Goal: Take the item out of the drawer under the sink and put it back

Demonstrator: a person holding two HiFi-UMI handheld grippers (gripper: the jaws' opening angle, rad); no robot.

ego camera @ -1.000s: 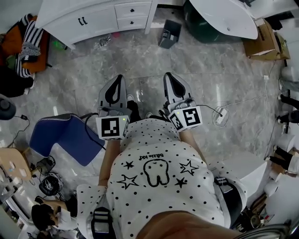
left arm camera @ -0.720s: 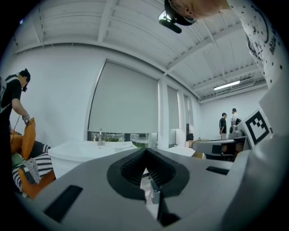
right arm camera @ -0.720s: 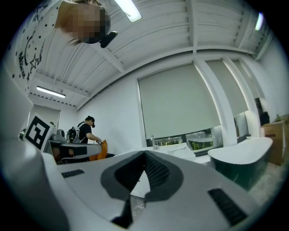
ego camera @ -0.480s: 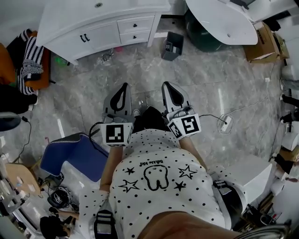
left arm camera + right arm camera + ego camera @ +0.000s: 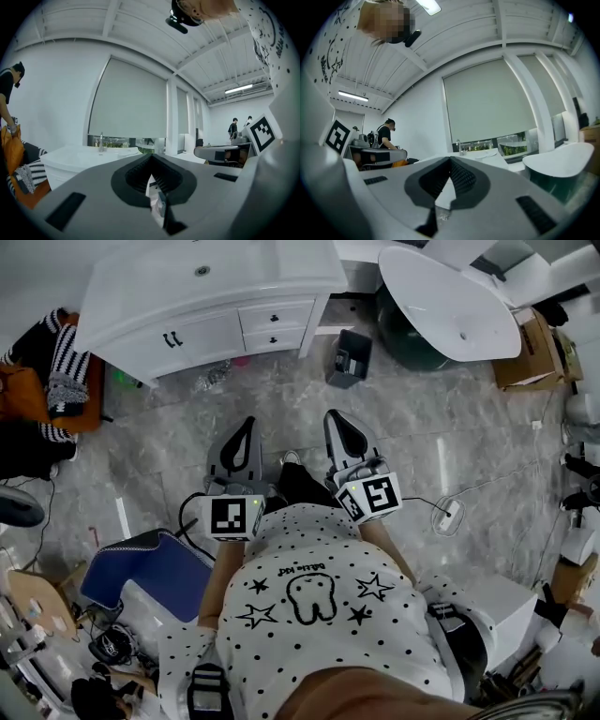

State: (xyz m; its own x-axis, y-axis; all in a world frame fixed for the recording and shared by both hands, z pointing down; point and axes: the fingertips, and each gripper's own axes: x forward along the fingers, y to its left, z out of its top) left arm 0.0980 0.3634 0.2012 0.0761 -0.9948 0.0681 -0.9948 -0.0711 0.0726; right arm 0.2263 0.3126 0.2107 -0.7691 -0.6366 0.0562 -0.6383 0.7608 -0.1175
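The left gripper (image 5: 246, 424) and right gripper (image 5: 334, 418), in the middle of the frame, are both pinched tight and hold nothing. Near the top, the sink cabinet (image 5: 187, 336) has its drawers (image 5: 277, 317) closed, so the item is hidden.

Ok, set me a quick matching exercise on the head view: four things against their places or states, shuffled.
Things:
1 vanity drawers
2 blue seat
3 cardboard box
4 left tongs

Places or states:
A on the floor, lower left
B tips together, nothing between them
C closed, at the top of the view
D near the right edge, upper part

Pairs: 1-C; 2-A; 3-D; 4-B
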